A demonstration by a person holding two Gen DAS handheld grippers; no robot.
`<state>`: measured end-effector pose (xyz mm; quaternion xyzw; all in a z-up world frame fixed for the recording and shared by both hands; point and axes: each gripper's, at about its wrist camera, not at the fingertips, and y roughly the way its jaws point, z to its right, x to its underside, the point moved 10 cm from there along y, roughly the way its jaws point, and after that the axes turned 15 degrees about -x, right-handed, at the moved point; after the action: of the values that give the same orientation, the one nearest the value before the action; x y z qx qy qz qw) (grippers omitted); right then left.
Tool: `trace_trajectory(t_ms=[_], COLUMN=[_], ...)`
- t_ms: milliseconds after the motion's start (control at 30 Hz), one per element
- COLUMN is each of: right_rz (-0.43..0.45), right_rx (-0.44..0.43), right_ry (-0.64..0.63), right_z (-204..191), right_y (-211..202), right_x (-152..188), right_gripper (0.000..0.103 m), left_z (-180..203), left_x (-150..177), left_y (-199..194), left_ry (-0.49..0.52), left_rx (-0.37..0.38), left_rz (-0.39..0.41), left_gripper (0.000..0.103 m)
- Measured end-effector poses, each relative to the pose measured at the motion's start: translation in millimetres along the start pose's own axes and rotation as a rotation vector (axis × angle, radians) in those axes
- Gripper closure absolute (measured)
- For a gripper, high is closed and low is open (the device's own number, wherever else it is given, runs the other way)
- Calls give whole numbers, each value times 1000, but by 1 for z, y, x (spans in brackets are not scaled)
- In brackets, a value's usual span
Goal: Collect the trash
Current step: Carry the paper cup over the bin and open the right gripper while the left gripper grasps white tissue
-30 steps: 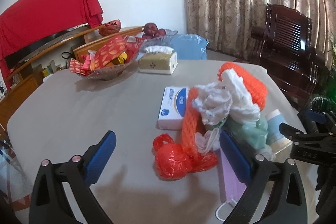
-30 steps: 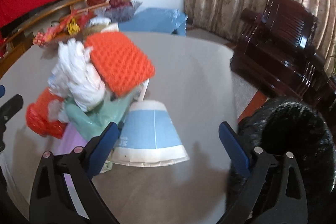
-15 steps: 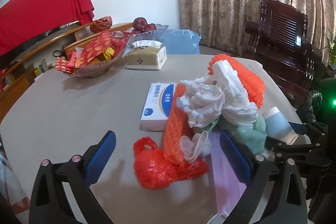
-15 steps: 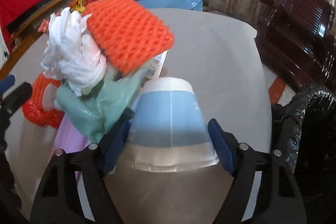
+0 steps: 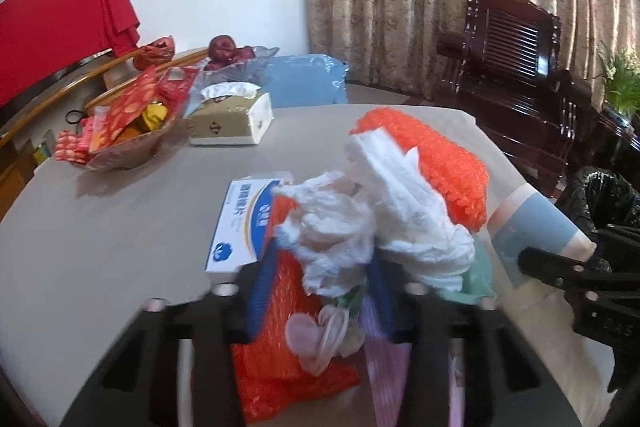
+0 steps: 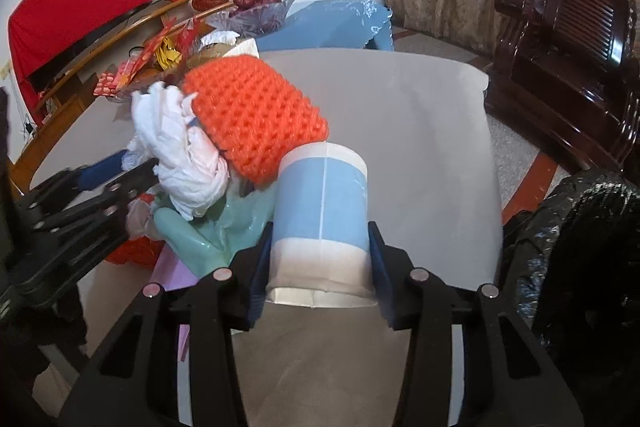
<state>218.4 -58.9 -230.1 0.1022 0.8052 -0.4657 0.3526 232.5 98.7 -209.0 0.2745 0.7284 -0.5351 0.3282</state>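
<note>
Grey table (image 5: 120, 227), snack bowl (image 5: 132, 151) — red packets, apples in glass dish (image 5: 236, 65)

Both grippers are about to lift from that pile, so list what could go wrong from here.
1. The right gripper has been closing on the blue-and-white paper cup, which may crush.
2. The left gripper has been closing into tangled trash; lifting the orange-red plastic mesh bag may drag the crumpled white tissue off.
3. The pale purple face mask below may stay behind.
</note>
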Motion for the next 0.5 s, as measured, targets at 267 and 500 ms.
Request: trace_trajectory(t_ms=[267,500], right_rz=[66,158], right_rx=[-8,-9], right_ry=[-11,-19], right_z=[-10,-18], right_y=[-33,-79], right_x=[-9,-27], right_gripper=[60,60], left_z=[-35,-63], left_x=[-14,-32], left_y=[-26,-76], left_ry=[-93,-125], left_rx=[-36,-67], left_rz=[45,116], left_gripper=[96,96])
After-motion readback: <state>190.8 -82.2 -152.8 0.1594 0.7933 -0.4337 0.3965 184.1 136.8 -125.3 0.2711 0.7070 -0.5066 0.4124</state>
